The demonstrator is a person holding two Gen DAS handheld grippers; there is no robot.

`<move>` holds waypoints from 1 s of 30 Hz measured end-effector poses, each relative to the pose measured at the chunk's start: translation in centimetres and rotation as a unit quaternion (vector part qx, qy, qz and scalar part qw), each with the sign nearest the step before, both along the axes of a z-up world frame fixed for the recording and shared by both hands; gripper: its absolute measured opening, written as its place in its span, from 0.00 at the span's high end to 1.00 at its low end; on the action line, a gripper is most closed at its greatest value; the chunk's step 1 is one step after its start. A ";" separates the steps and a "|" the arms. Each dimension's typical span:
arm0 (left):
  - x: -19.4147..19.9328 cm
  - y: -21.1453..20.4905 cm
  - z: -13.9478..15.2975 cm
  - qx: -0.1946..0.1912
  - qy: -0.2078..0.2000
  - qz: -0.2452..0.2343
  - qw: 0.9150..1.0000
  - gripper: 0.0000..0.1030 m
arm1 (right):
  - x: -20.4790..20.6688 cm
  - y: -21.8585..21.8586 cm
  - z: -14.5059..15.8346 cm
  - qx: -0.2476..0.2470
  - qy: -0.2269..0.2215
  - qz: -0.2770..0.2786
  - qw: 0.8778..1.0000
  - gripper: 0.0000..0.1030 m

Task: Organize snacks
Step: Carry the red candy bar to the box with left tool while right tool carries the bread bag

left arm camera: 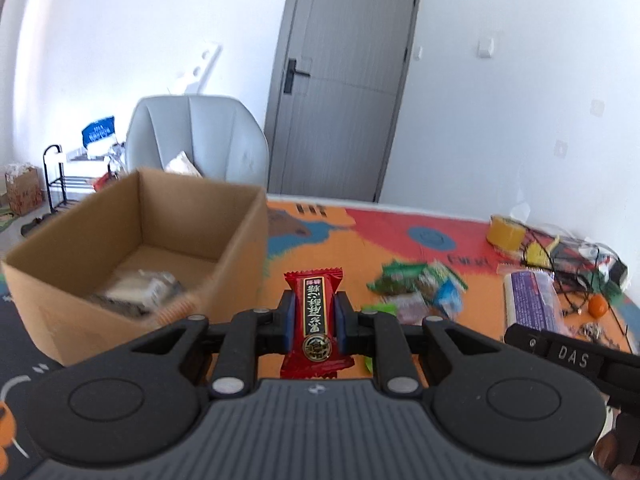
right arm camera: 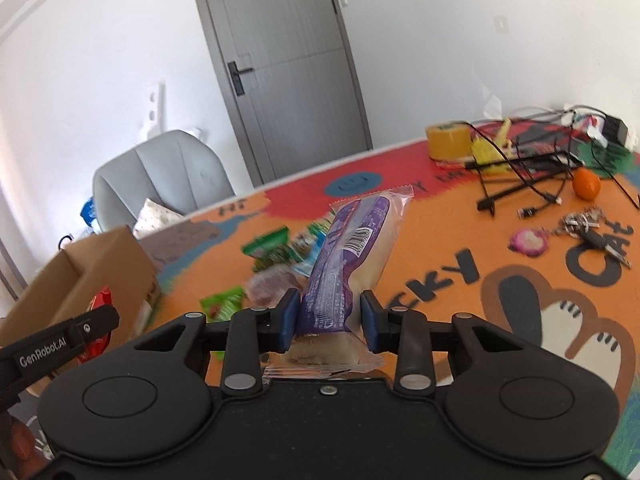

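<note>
Left wrist: red candy (left arm camera: pixel 314 314) btwn jaws, right wrist: purple pastry (right arm camera: pixel 347 264) btwn jaws

The worktop (right arm camera: pixel 420 248), under a bright cartoon mat, carries a cardboard box (left arm camera: pixel 224 240), loose snack packets (left arm camera: pixel 420 284), a tape roll (right arm camera: pixel 447 140), tangled cables (right arm camera: pixel 532 168), an orange (right arm camera: pixel 586 185) and keys (right arm camera: pixel 588 224).

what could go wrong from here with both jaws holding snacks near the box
1. The right gripper pinches the long purple packet near its bottom end, so it could swing or slip out on the way.
2. The left gripper, shut on the red candy, sits beside the cardboard box; it could bump the near wall.
3. Both grippers are close together, so heading for the box at once may make them collide.
</note>
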State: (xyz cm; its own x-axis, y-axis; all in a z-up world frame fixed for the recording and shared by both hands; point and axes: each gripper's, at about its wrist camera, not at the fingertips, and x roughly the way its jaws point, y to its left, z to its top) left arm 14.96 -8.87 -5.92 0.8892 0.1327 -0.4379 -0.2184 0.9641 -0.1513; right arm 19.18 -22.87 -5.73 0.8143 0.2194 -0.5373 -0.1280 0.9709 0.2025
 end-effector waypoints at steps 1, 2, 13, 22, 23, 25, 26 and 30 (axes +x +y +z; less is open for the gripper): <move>-0.2 0.3 0.4 0.003 -0.006 0.002 1.000 0.82 | -0.1 0.3 0.3 0.002 -0.005 0.003 1.000 0.67; -0.3 0.6 0.8 0.006 -0.011 0.004 1.000 0.82 | -0.3 0.6 0.6 0.008 -0.011 0.006 1.000 0.67; -1.9 4.9 5.0 0.023 -0.053 0.027 0.998 0.82 | -1.0 4.4 3.3 0.017 -0.050 0.049 0.997 0.67; -2.6 9.6 7.4 0.041 -0.064 0.037 0.996 0.82 | -1.3 8.0 4.4 0.021 -0.074 0.089 0.993 0.67; -2.7 10.1 7.6 0.043 -0.064 0.041 0.996 0.82 | -1.3 8.5 4.5 0.020 -0.076 0.095 0.992 0.67; -2.9 11.5 7.9 0.039 -0.065 0.046 0.996 0.82 | -1.2 9.4 4.7 0.018 -0.078 0.106 0.991 0.67; -2.9 12.1 8.0 0.037 -0.065 0.050 0.996 0.82 | -1.2 9.7 4.7 0.018 -0.078 0.111 0.991 0.67; -3.2 14.4 7.9 0.026 -0.062 0.063 0.996 0.82 | -0.9 11.5 4.9 0.014 -0.080 0.129 0.988 0.67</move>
State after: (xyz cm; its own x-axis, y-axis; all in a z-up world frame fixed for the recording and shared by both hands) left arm 11.80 5.54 2.01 0.9108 0.2660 -0.3156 -0.3204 0.9377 -0.1344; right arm 18.23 -11.39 -0.87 0.8036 0.4431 -0.3974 -0.4024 0.8964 0.1859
